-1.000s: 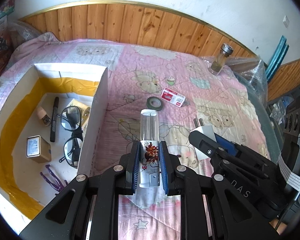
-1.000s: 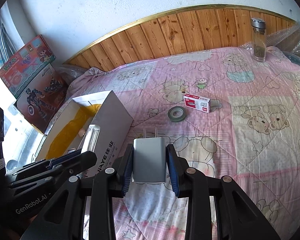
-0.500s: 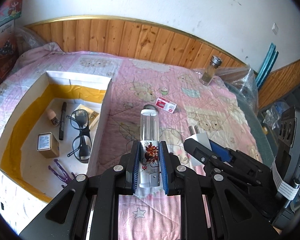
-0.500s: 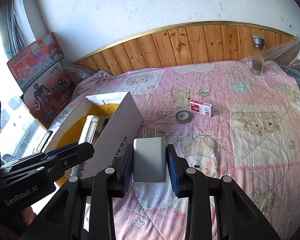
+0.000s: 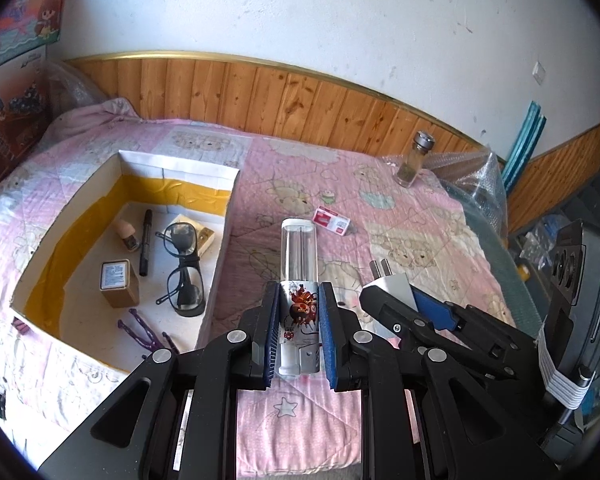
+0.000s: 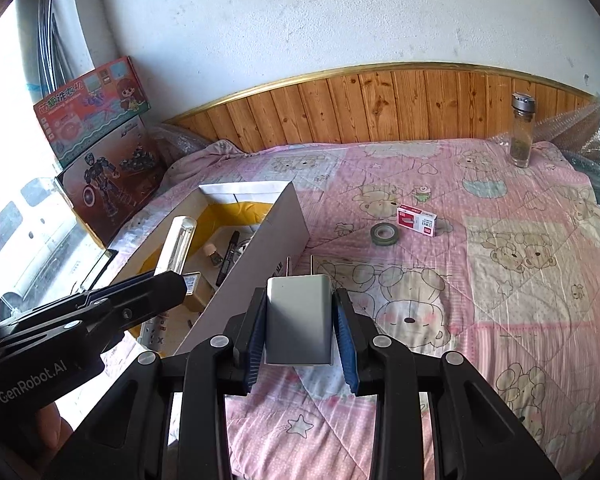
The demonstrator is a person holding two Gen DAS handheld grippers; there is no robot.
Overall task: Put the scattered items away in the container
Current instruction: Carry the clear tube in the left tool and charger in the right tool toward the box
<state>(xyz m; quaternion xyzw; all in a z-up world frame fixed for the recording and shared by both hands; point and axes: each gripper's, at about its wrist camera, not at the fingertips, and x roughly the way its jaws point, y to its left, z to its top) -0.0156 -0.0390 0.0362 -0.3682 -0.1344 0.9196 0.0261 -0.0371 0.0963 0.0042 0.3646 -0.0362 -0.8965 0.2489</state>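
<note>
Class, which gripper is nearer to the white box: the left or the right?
Left. The left gripper, holding a tube, hangs over the box; the right gripper, holding a charger, is beside it, over the quilt.

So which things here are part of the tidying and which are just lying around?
Job: white box, clear tube in left tool, charger plug in right tool, tape roll, staples box.

Lying about: glass jar, toy boxes.

bed (image 6: pixel 500 280) under pink bear-print quilt | on quilt: open white box (image 5: pixel 220 240) left | tape roll (image 6: pixel 385 234) beside red staple box (image 6: pixel 417 221) mid | glass jar (image 6: pixel 522 136) upright far right
</note>
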